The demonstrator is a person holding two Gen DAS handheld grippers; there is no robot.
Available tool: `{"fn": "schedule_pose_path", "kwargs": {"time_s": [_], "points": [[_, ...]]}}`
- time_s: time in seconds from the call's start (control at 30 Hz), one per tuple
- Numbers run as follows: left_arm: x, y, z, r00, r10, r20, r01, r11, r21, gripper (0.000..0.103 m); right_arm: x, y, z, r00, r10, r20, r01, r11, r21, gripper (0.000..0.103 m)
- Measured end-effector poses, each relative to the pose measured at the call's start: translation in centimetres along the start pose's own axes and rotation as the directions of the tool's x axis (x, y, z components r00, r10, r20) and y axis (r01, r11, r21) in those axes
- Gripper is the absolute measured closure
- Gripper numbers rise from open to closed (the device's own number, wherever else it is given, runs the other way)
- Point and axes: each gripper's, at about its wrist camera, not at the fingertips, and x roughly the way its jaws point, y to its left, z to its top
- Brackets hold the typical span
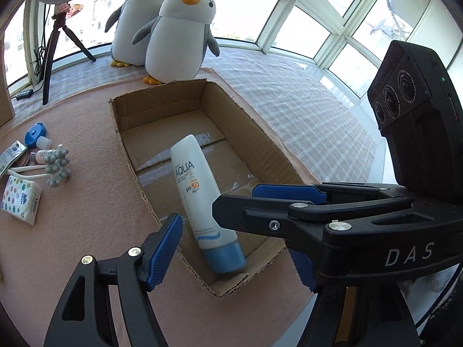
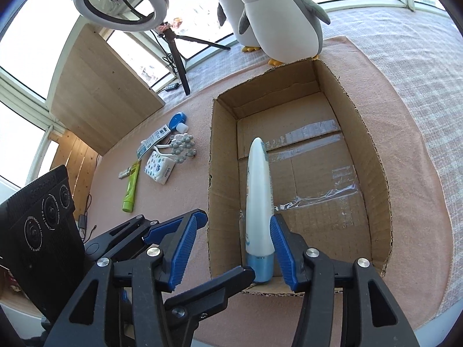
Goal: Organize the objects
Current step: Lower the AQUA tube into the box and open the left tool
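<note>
A white sunscreen tube (image 1: 194, 185) with a light blue cap stands tilted, cap down, in the near end of an open cardboard box (image 1: 162, 107). My left gripper (image 1: 231, 260) is open wide, with its fingers on either side of the cap. In the right wrist view the tube (image 2: 258, 190) stands between the spread pads of my right gripper (image 2: 231, 251), close against the right pad (image 2: 282, 248). That gripper is open. Except for the tube, the box (image 2: 367, 133) holds nothing. The two grippers cross each other at the box's near corner.
Left of the box, on the pink cloth, lie a tissue pack (image 2: 160, 170), a grey massager (image 2: 183, 147), a green tube (image 2: 130, 189), a blue round item (image 2: 176, 121) and a small white bottle (image 1: 42, 156). Two plush penguins (image 1: 179, 34) stand behind the box. A ring-light tripod (image 2: 176, 55) is at the back left.
</note>
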Motion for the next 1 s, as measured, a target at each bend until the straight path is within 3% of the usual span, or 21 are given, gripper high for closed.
{"fn": "schedule_pose_path", "kwargs": {"time_s": [0.67,1.0], "points": [[-6.4,10.1,-5.0,0.996,0.091,0.017,-0.087,0.979,-0.182,0.029,3.4,6.5,-0.2,0.999,0.036,-0.038,-0.038,0.997,-0.071,0.054],[-11.2,16.9,-9.0,0.987,0.154,0.038,-0.135,0.94,-0.314,0.029,8.3,13.5,2.2,0.991,0.037,-0.128,-0.068,0.967,-0.246,0.052]]}}
